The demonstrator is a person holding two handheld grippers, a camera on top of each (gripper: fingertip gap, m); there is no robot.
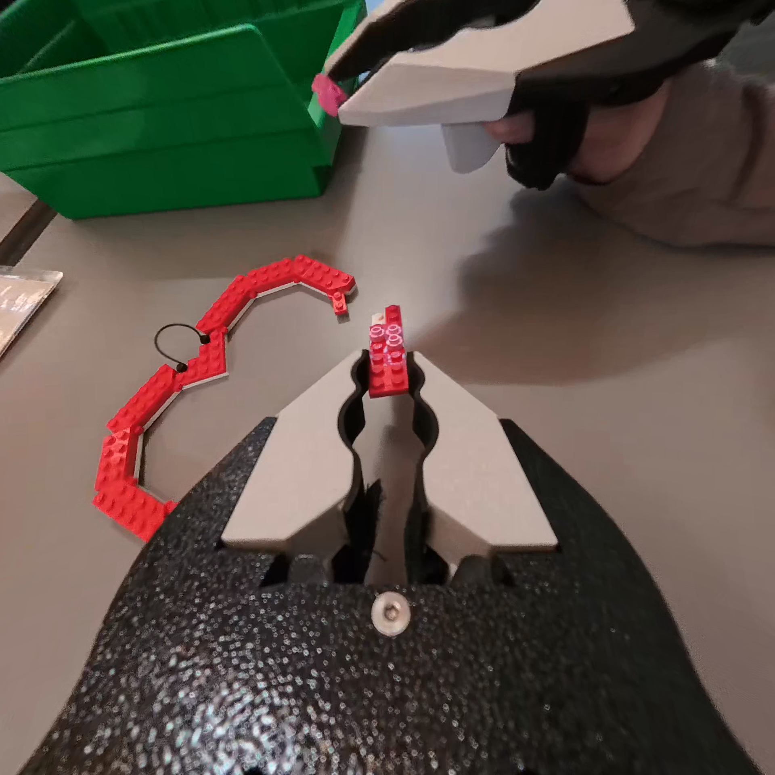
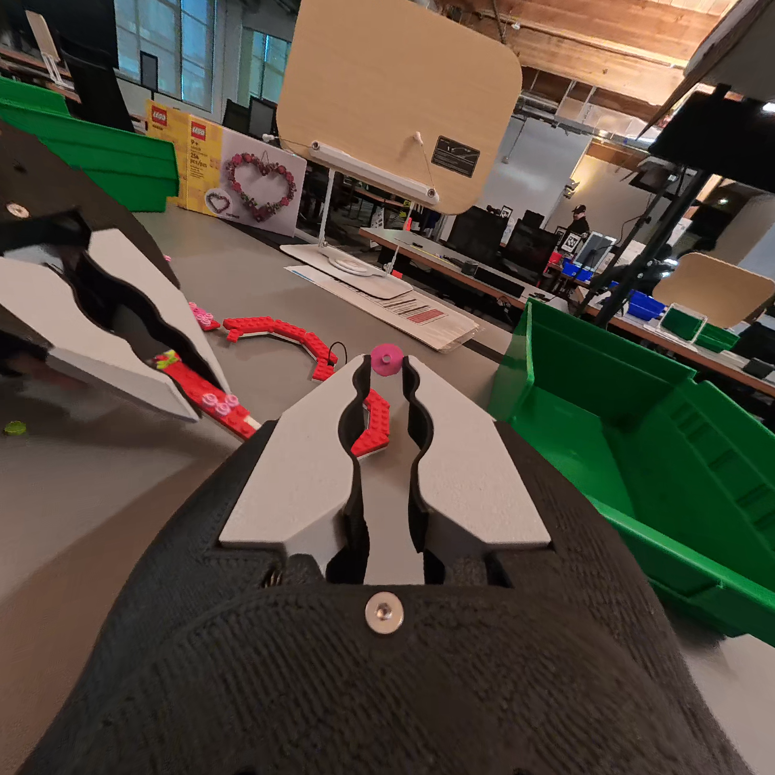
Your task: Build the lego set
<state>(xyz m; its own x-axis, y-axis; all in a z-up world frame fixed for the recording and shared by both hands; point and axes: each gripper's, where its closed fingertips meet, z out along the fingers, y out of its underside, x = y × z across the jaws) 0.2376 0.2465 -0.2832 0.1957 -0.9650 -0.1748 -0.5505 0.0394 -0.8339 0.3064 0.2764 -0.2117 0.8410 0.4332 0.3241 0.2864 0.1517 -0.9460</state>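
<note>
A red plate point(image 1: 388, 365) bearing pink studs is pinched by the left gripper point(image 1: 388, 356) above the table point(image 1: 545, 419). A pink stud point(image 2: 386, 360) is pinched by the right gripper point(image 2: 386, 361). The red arc point(image 1: 218, 365) lies left; a green bin point(image 1: 159, 126) stands far left.

Grey bench point(image 1: 545, 419), matte top. On it: a curved red plate chain point(image 1: 218, 377) lying flat, a black loop point(image 1: 174, 339) at its outer side; a green bin point(image 1: 159, 138) towards the far edge; a second green bin point(image 2: 629, 461); a lime round piece point(image 2: 15, 427); a set box point(image 2: 235, 176) and a white stand base point(image 2: 348, 264) at the far edge.
</note>
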